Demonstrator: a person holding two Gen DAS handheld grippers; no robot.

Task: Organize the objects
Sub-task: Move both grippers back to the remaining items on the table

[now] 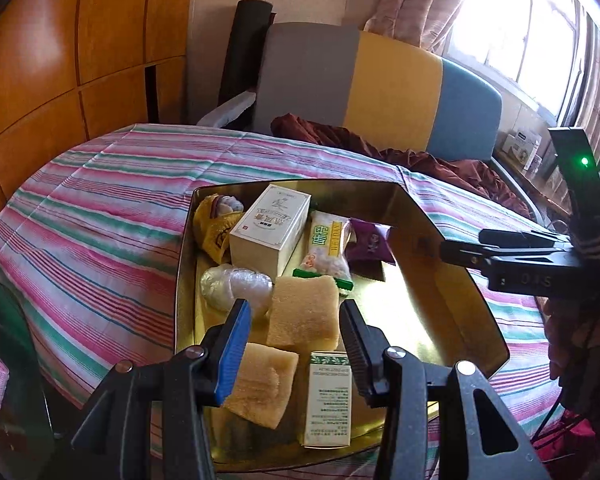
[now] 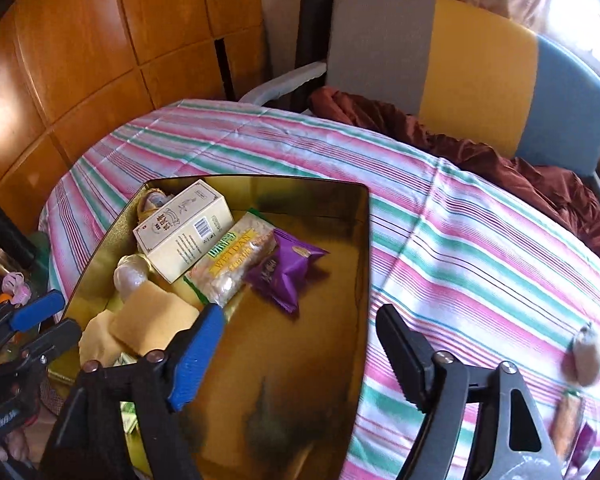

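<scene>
Right claw (image 2: 298, 316) released and empty, hanging over the bare right half of the gold tray (image 2: 366, 240). Left claw (image 1: 295, 308) also released, jaws apart with nothing pinched, poised above the two sponges (image 1: 304, 312) at the tray's near left.

Already inside the tray: white box (image 2: 184, 228), rice-cracker packet (image 2: 228, 268) and purple packet (image 2: 284, 272) side by side, plus a green-labelled box (image 1: 328, 396) near the front edge. Still outside, well to the right on the striped cloth (image 2: 460, 240): a few small packets (image 2: 584, 360), blurred at the right wrist view's edge.

Judged next: fetch those strays with the right claw.

- Lift clear of the tray wall before swinging right; avoid clipping the rim and shifting the whole tray on the soft cloth.
- Keep the jaws wide until straddling one packet only.
- Come down steeply and pinch across the narrow width, not the crimped ends; expect crinkly film to slip.
- Close gently, to avoid crushing whatever is inside.
- Set down in the bare gold area just beside the purple packet, continuing the row rather than stacking.
- Hold the left claw still and away from the right one's path.
</scene>
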